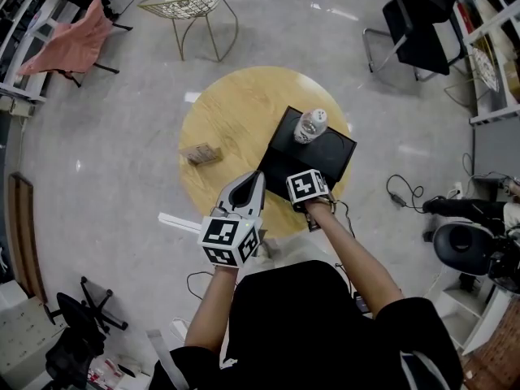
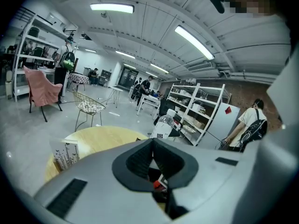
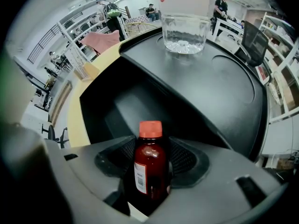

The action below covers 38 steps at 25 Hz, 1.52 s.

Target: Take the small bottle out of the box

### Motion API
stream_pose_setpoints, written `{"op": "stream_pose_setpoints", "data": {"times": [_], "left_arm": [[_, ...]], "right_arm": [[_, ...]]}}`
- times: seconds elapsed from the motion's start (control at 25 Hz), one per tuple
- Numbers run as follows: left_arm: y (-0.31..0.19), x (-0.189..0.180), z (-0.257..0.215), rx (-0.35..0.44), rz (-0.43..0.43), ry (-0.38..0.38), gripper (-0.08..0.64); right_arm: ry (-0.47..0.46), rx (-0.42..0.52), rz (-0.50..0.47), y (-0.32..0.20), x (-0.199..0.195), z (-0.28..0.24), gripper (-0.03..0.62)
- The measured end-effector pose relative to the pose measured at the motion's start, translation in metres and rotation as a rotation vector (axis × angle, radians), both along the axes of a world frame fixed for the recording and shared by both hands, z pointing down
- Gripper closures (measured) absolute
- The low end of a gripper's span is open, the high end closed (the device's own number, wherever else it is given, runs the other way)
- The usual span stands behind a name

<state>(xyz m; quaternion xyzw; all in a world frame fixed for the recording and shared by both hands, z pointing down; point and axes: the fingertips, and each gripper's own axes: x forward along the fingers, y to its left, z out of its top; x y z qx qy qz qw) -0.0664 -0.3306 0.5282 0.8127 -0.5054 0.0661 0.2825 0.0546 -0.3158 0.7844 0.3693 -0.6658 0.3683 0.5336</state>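
Small bottle [image 3: 150, 164]: glossy dark-red cylinder, orange cap, white label.

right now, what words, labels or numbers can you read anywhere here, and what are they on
"水" (likely, its top is cut off by the frame): large dark character on the label of the water bottle.
White label on the small bottle: barcode and fine print, too small to read.
Side of the carton: a printed pattern, no legible words.
Faces of the marker cubes: black-and-white squares, no text.
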Motion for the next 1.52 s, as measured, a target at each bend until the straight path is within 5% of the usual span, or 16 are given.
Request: {"op": "stream_pose_setpoints", "data": {"times": [0.24,0.52,0.68,0.8,0.96,1.52], "left_arm": [[0.004,-0.004,-0.001,0.004,-0.002,0.003,0.549],[0.008,-0.003,-0.005,0.018,0.01,0.007,0.549],[0.013,-0.005,-0.01,0.03,0.019,0.01,0.549],[0.017,-0.004,-0.013,0.04,0.028,0.014,0.549],[0.029,-0.003,-0.017,0.05,0.046,0.017,0.549],[0.076,-0.001,-0.051,0.133,0.088,0.02,0.549]], "right_arm": [[-0.017,-0.037,-0.035,0.008,-0.004,-0.006,0.379],[0.012,0.033,-0.024,0.005,0.013,-0.016,0.379],[-0.225,0.026,-0.013,0.017,-0.033,-0.027,0.379],[-0.221,0.039,-0.012,0.022,-0.031,-0.034,0.379],[-0.124,0.116,0.002,0.019,-0.008,-0.048,0.379],[-0.217,0.437,0.07,0.019,-0.011,-0.14,0.379]]}}
